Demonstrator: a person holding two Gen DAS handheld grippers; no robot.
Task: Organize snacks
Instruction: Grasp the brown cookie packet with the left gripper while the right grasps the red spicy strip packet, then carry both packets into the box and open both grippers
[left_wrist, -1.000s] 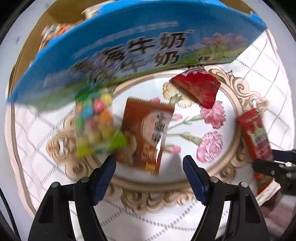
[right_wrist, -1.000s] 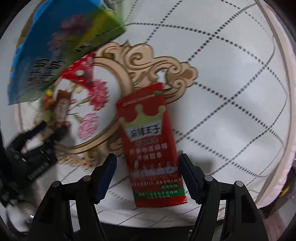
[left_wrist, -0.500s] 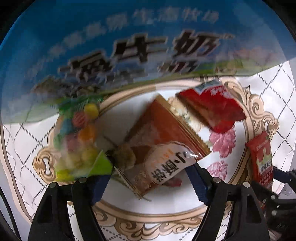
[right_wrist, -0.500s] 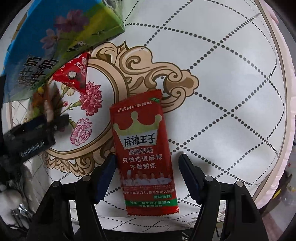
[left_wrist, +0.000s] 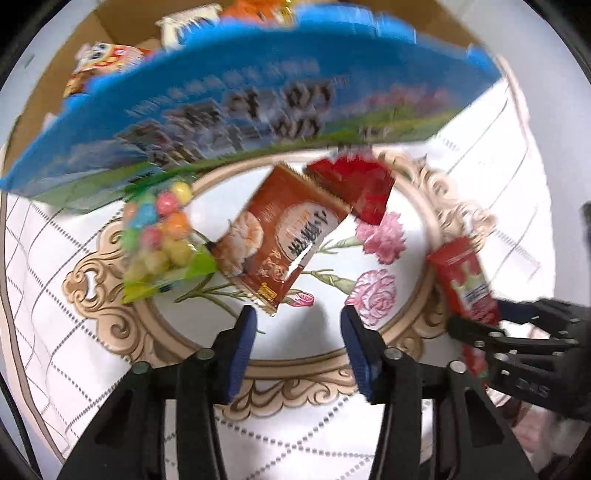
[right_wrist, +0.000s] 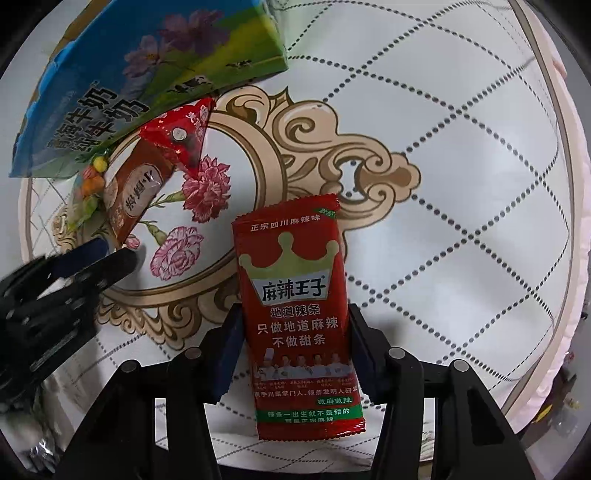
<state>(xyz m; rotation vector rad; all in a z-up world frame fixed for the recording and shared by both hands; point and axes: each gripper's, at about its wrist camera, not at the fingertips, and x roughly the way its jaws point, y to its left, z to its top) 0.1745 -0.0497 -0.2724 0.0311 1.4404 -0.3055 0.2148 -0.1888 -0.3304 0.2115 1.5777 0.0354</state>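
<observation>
My right gripper (right_wrist: 291, 332) straddles a red spicy-strip packet (right_wrist: 295, 302) that lies flat on the tablecloth; its jaws stand close on both sides, and contact is unclear. The same packet (left_wrist: 465, 280) shows at the right in the left wrist view. My left gripper (left_wrist: 295, 332) is open and empty, just short of a brown biscuit packet (left_wrist: 284, 236). Beside that lie a bag of coloured candy balls (left_wrist: 162, 236) and a red triangular packet (left_wrist: 354, 184). A blue milk carton box (left_wrist: 229, 110) holding snacks stands behind them.
The round table carries a white quilted cloth (right_wrist: 461, 184) with a gold scroll frame and pink flowers. The table edge (right_wrist: 576, 240) curves at the right. Several snacks sit inside the box (left_wrist: 107, 62). My left gripper (right_wrist: 66, 280) shows at the left of the right wrist view.
My left gripper pushed in around the brown packet, then drew back; the packet now lies turned at an angle. My right gripper's jaws have closed in toward the red strip packet.
</observation>
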